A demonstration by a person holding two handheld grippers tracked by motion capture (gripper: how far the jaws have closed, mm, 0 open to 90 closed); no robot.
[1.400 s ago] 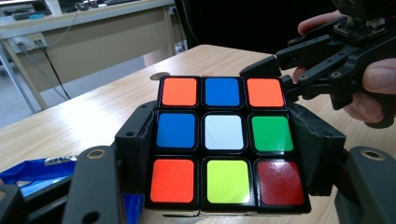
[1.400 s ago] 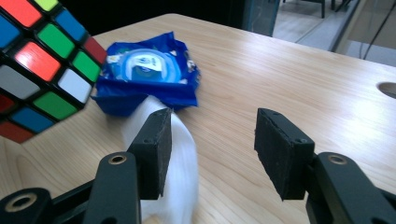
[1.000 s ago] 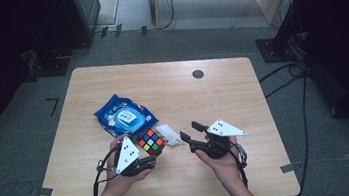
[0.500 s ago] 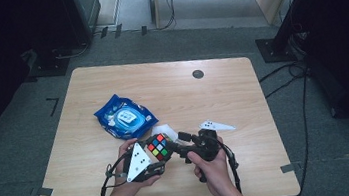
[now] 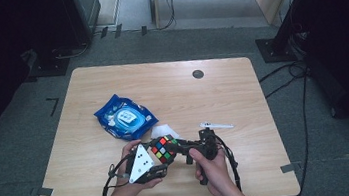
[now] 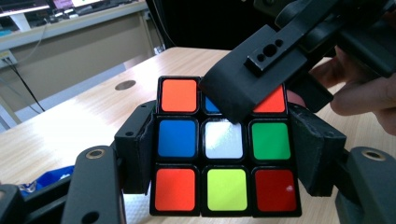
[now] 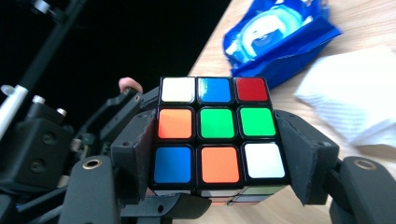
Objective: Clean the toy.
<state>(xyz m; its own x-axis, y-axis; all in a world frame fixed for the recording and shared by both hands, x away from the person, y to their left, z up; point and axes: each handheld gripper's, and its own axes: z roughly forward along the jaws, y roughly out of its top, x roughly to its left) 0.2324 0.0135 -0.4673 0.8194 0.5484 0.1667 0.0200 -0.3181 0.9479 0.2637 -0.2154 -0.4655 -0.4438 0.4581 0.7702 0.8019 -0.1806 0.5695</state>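
Observation:
A scrambled Rubik's cube (image 5: 161,150) is held above the table's near edge between both grippers. My left gripper (image 5: 158,156) is shut on it; in the left gripper view its pads press the sides of the cube (image 6: 226,140), whose centre square is white. My right gripper (image 5: 171,148) comes in from the right, and its jaws have just been closing with the cube between them. In the right gripper view the pads clamp the lower two rows of the cube (image 7: 215,126), so this gripper (image 7: 215,154) is shut on it. One right jaw lies across the cube's top row in the left gripper view.
A blue wipes pack (image 5: 125,116) lies on the wooden table (image 5: 253,179) just beyond the hands, with a white tissue (image 5: 164,130) beside it. A round cable hole (image 5: 198,74) sits near the far edge. Dark stands and cables surround the table.
The right gripper moved left from a gap beside the cube onto it and now grips it. The left hand and cube shifted slightly right.

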